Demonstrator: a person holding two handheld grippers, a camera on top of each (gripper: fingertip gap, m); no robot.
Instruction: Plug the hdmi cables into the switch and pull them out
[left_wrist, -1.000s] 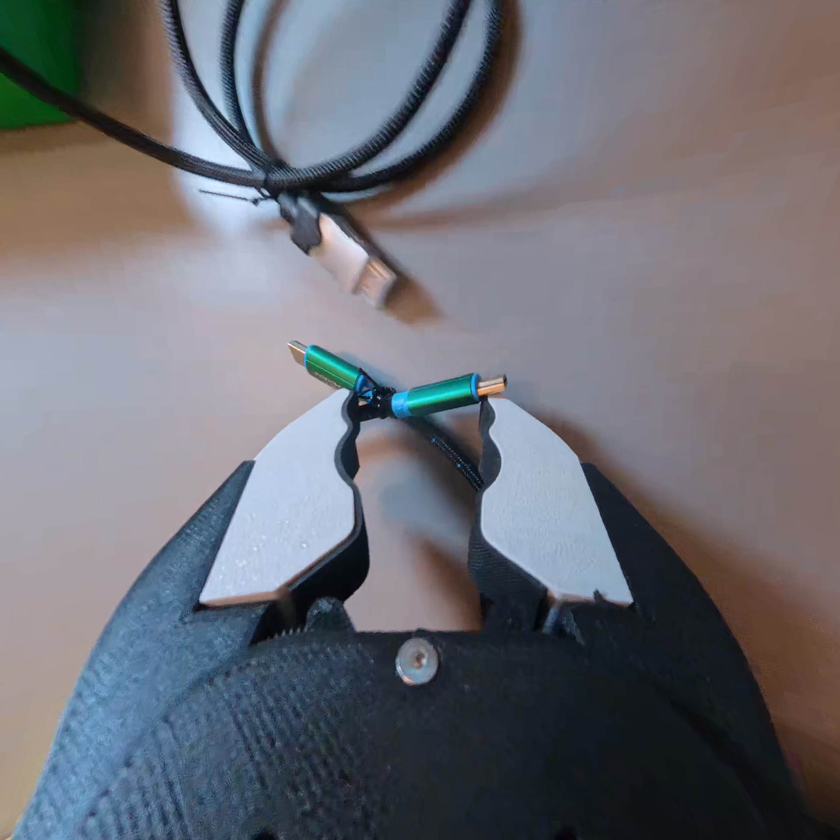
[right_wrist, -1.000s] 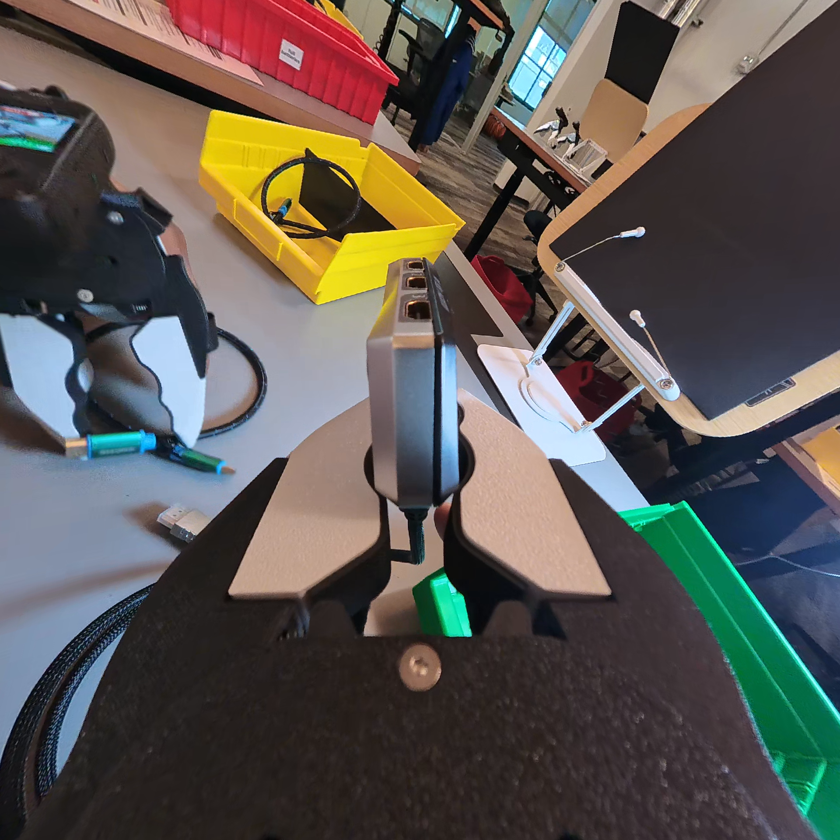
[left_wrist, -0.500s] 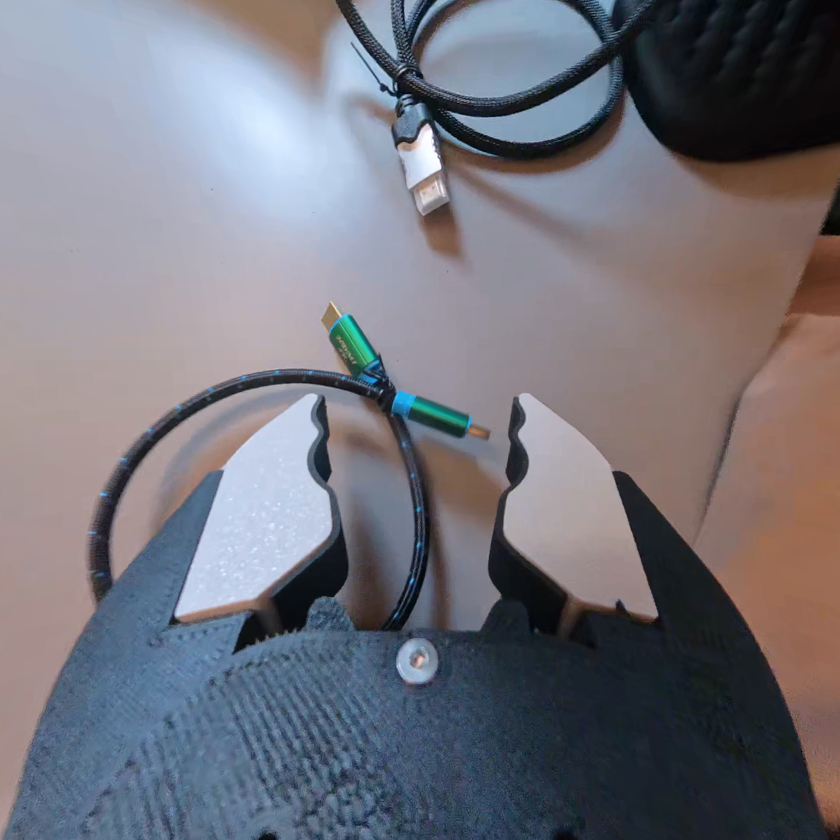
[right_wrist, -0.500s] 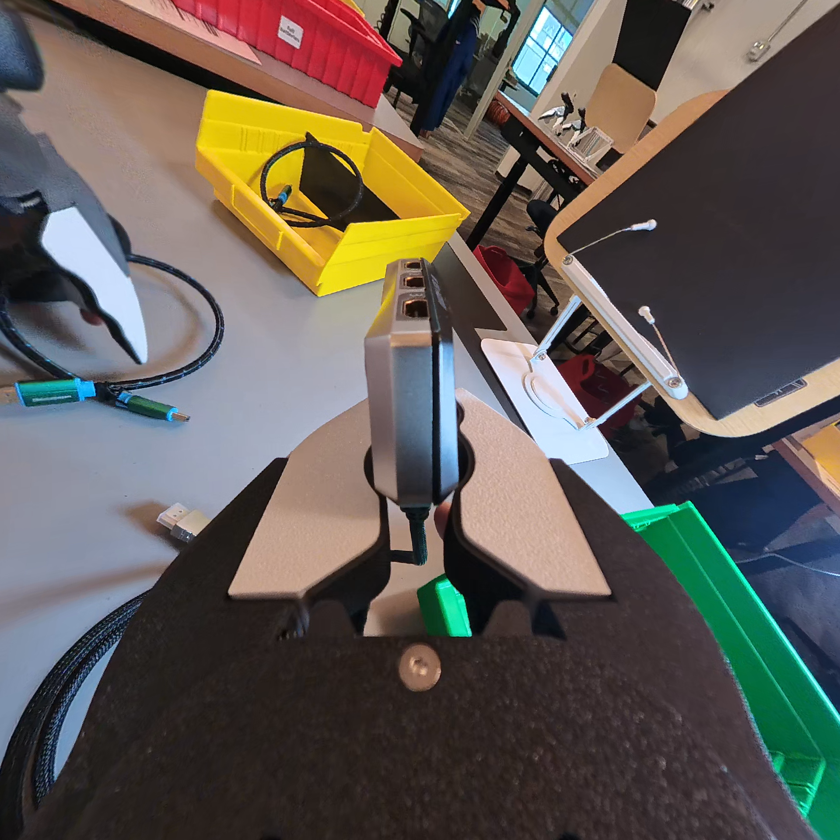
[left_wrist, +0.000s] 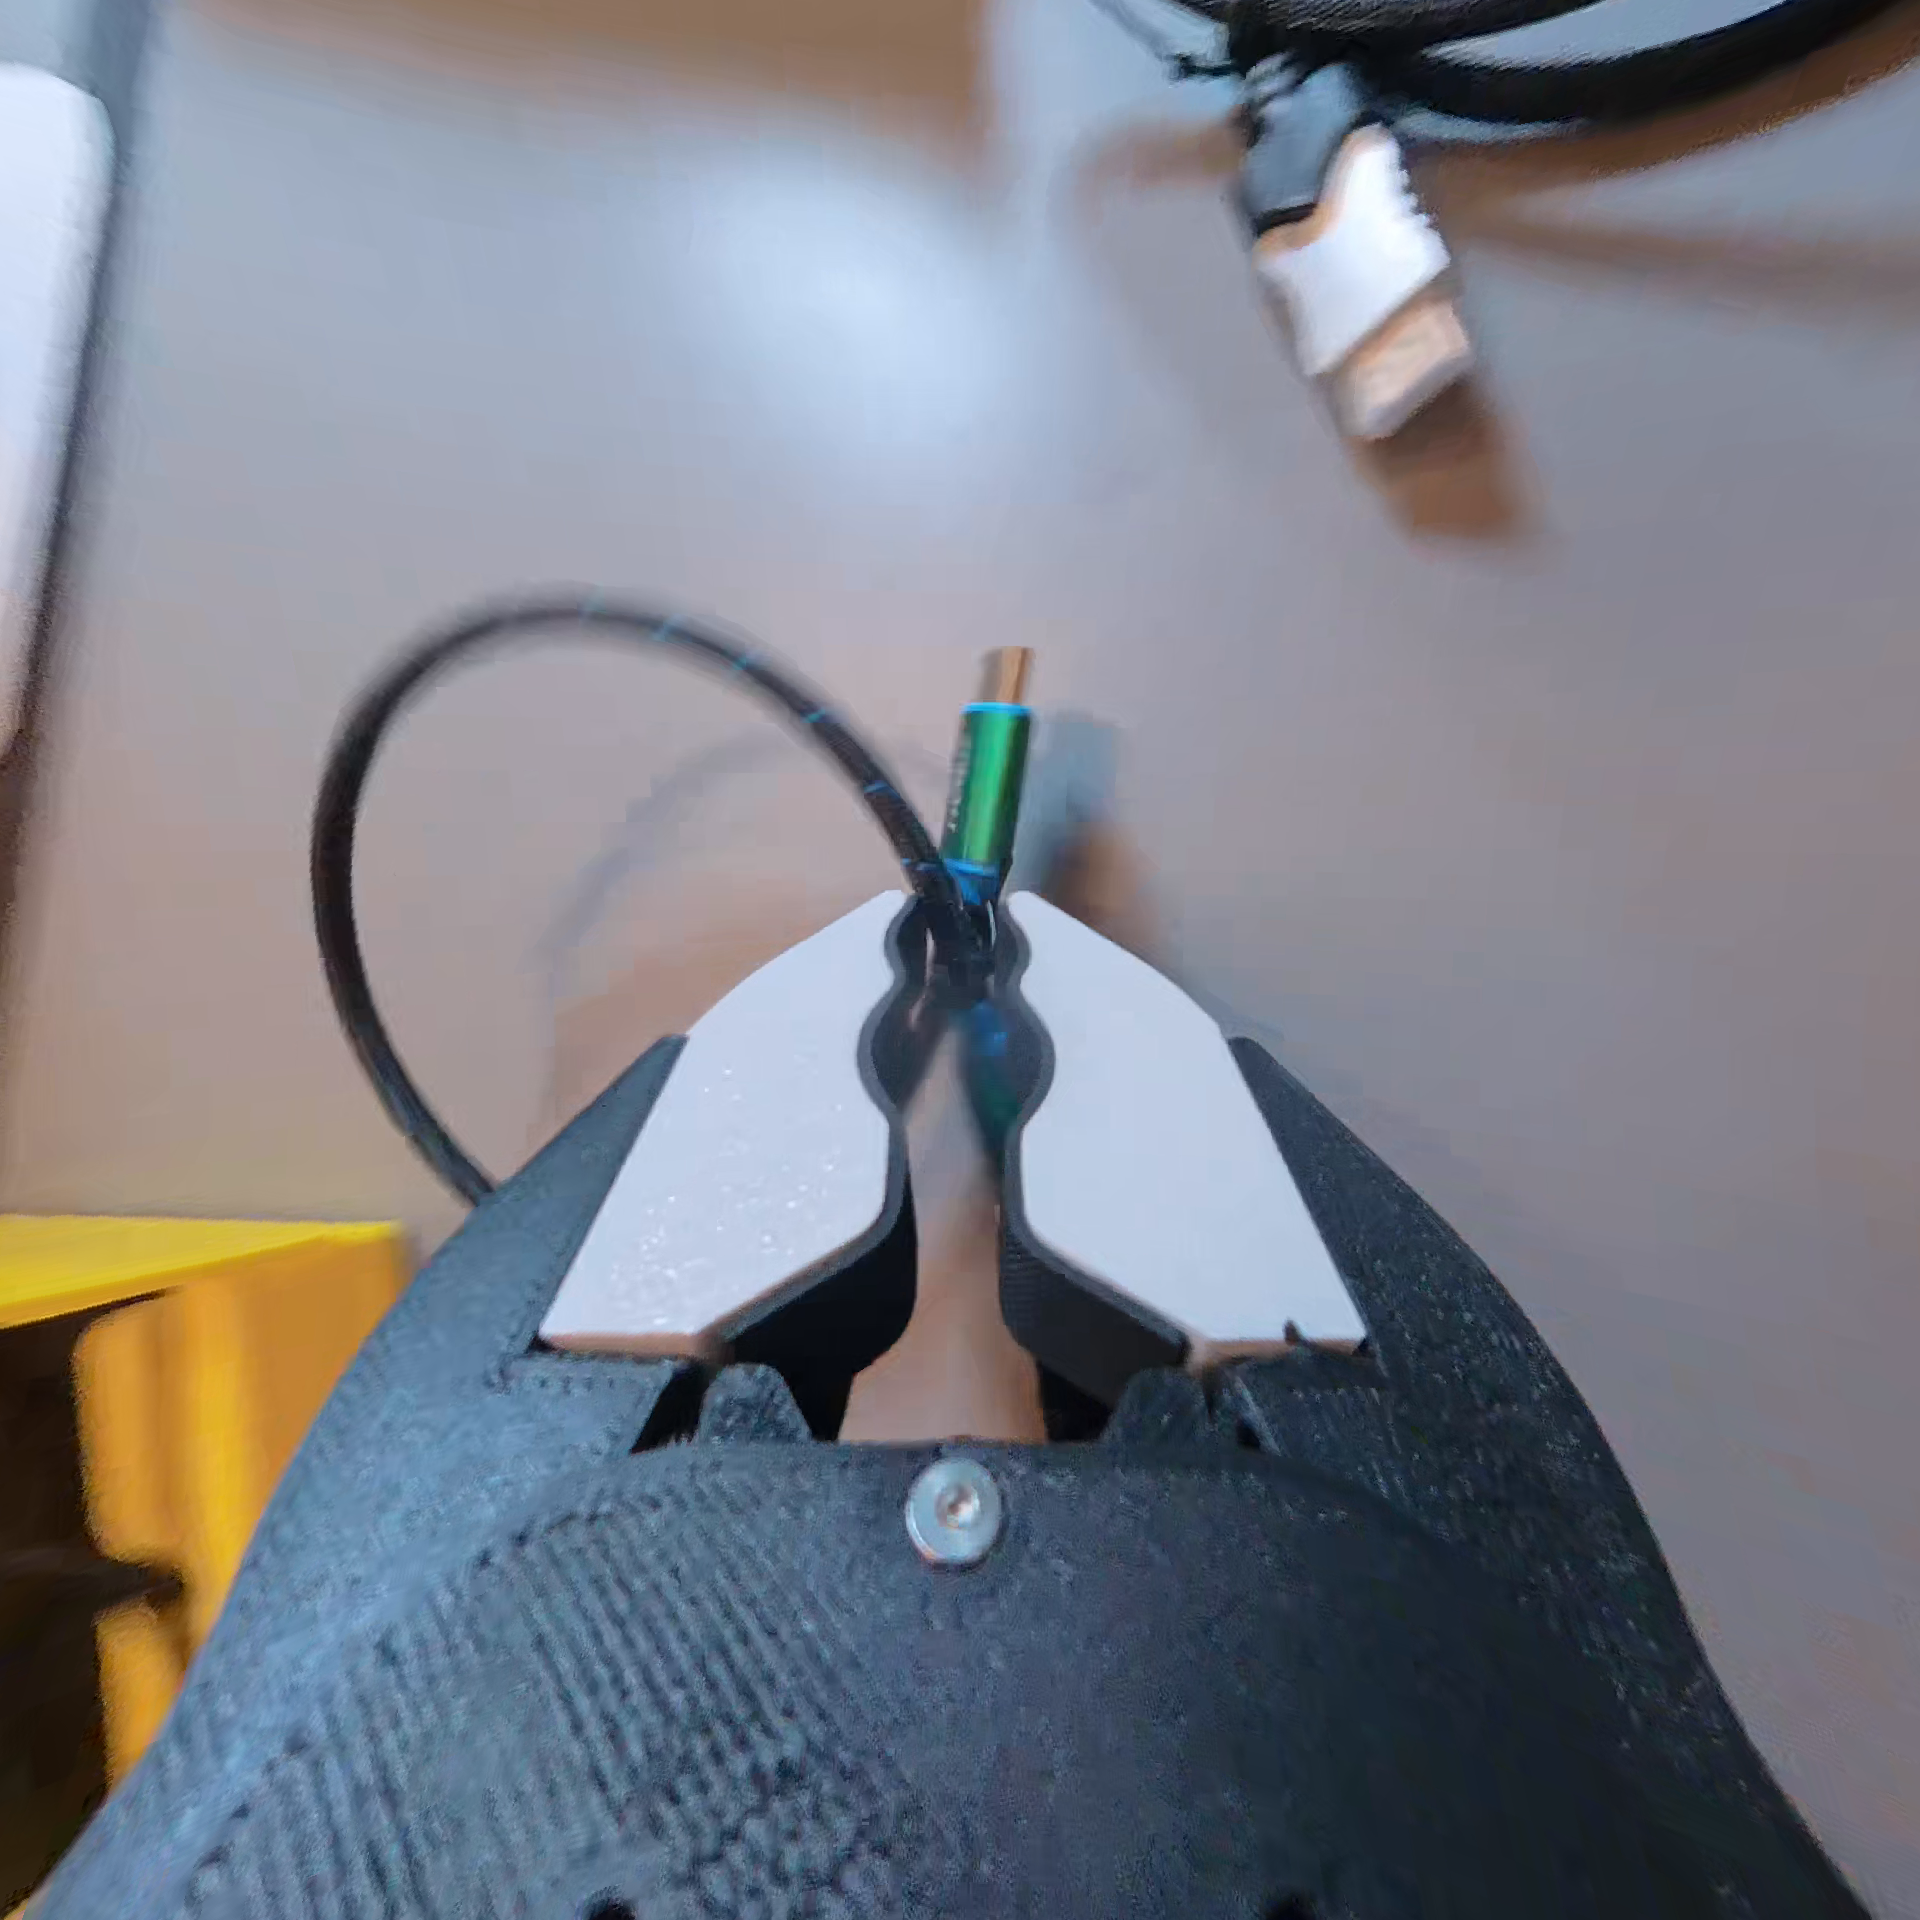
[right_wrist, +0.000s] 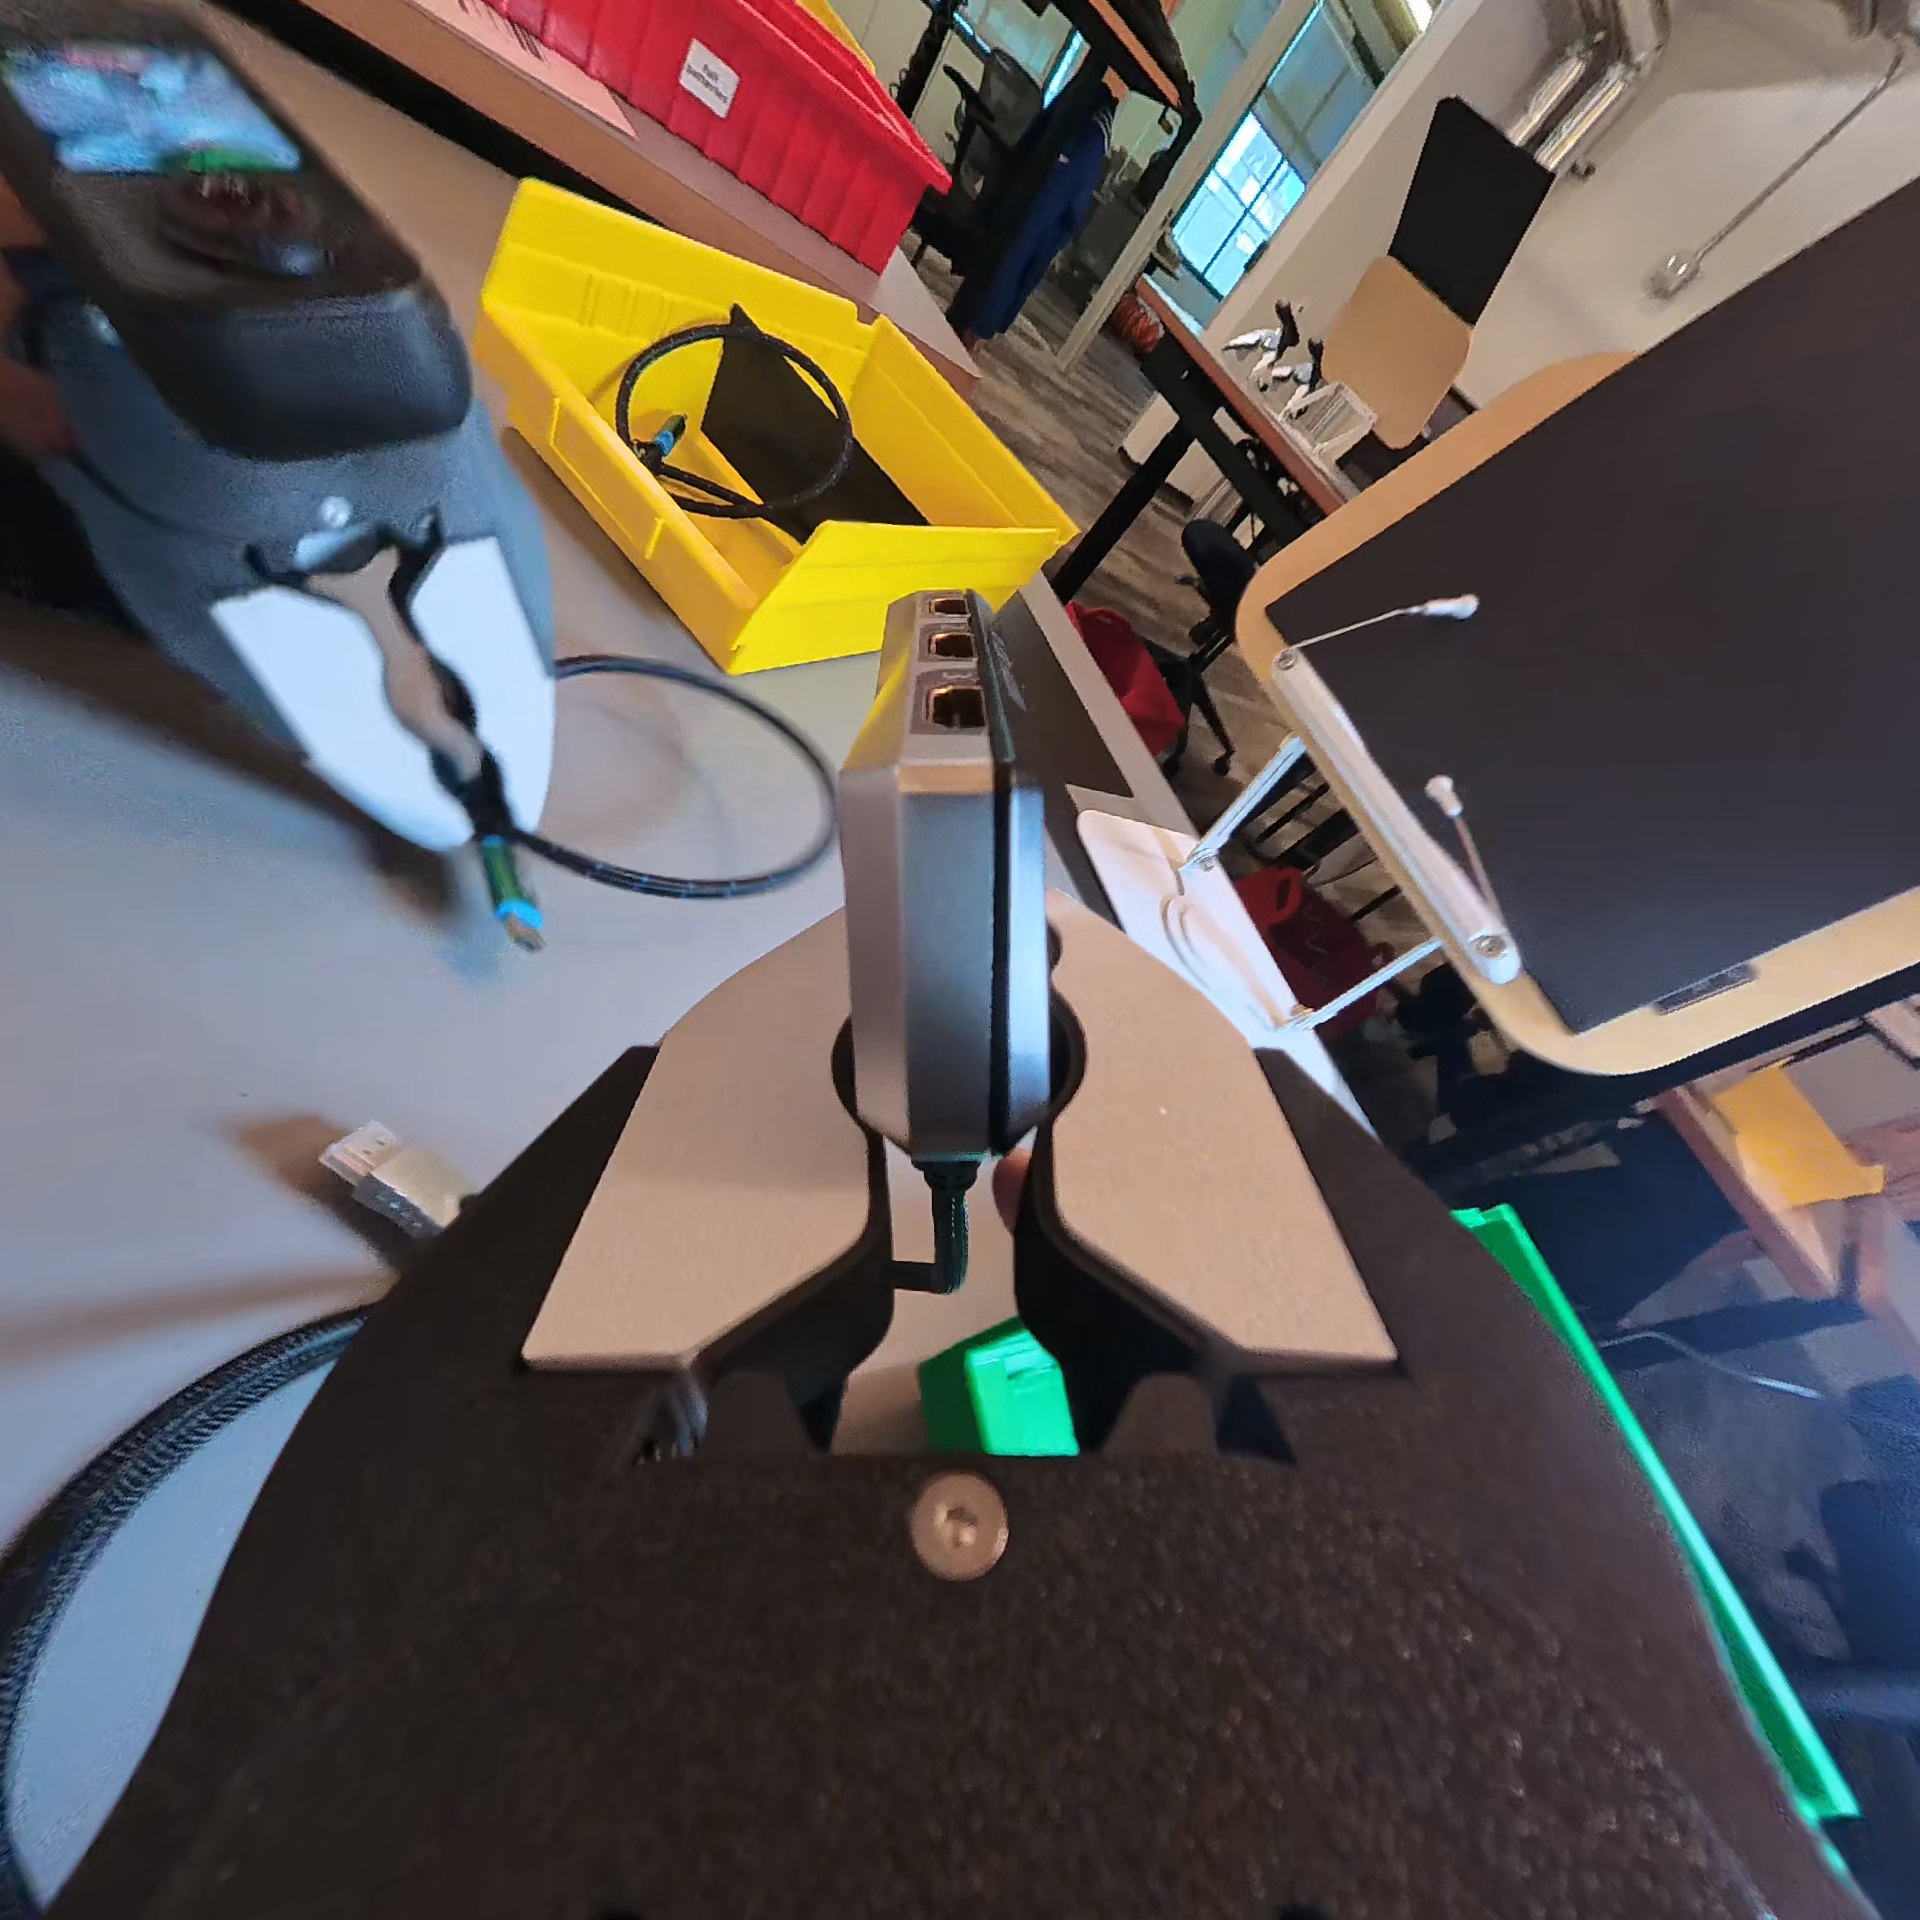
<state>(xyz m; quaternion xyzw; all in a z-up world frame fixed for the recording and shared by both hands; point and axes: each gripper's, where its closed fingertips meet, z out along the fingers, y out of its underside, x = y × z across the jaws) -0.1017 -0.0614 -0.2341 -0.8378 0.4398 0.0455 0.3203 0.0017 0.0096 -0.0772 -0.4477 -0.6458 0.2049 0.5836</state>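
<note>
My right gripper (right_wrist: 951, 1049) has its jaws clenched on the switch (right_wrist: 940, 914), a flat grey box held on edge above the bench (right_wrist: 156, 1039), its row of three ports (right_wrist: 948, 655) facing away from me and all empty. A short dark lead hangs from its near end between the jaws.

My left gripper (left_wrist: 961, 935) has its jaws clamped on the short braided cable (left_wrist: 582, 665) just behind one green plug (left_wrist: 985, 790). That plug sticks out past the tips with its gold end pointing forward, clear of the switch. The cable curls out to the left in a loop. A second green plug seems to sit between the jaws farther back, but it is too blurred for me to be sure. In the right wrist view the left gripper (right_wrist: 473, 821) hangs tips-down to the left of the switch, the plug (right_wrist: 514, 894) close over the bench.

A silver plug (left_wrist: 1351, 301) on a thicker black cable (right_wrist: 125, 1455) lies loose on the bench, near the left gripper. Farther back sits a yellow bin (right_wrist: 914, 561) holding another coiled cable, with a red bin (right_wrist: 790, 114) beyond it. A green bin (right_wrist: 1662, 1558) sits low on my right.
</note>
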